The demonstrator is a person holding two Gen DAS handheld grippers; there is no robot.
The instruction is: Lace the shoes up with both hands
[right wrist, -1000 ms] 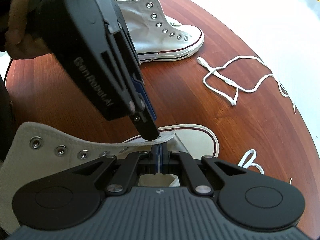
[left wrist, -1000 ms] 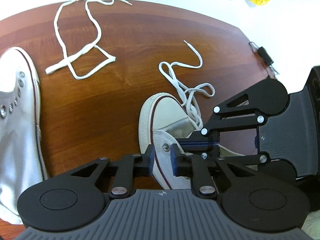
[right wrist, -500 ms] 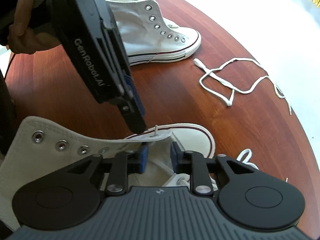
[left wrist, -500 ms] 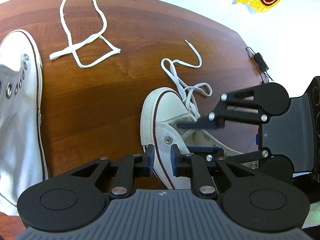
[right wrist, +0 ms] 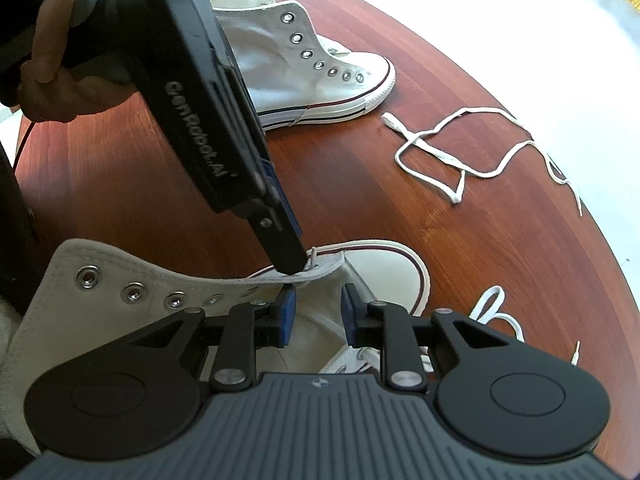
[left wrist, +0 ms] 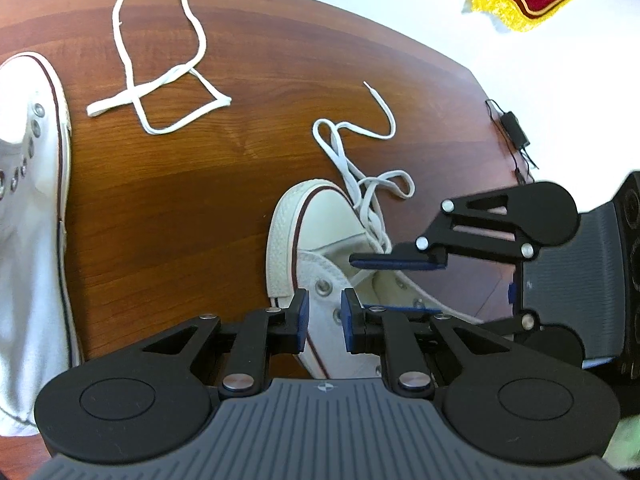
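The near shoe (right wrist: 120,280) lies on the brown table (left wrist: 180,200), its lace (left wrist: 360,184) trailing off the toe. The left gripper (left wrist: 323,316) pinches the eyelet flap, likely to keep it steady. The right gripper (right wrist: 316,312) hangs over the shoe's mouth, jaws apart, gripping nothing.

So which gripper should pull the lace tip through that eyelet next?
Probably right: the right gripper is open just below the lace tip, while the left gripper straddles the eyelet flap.
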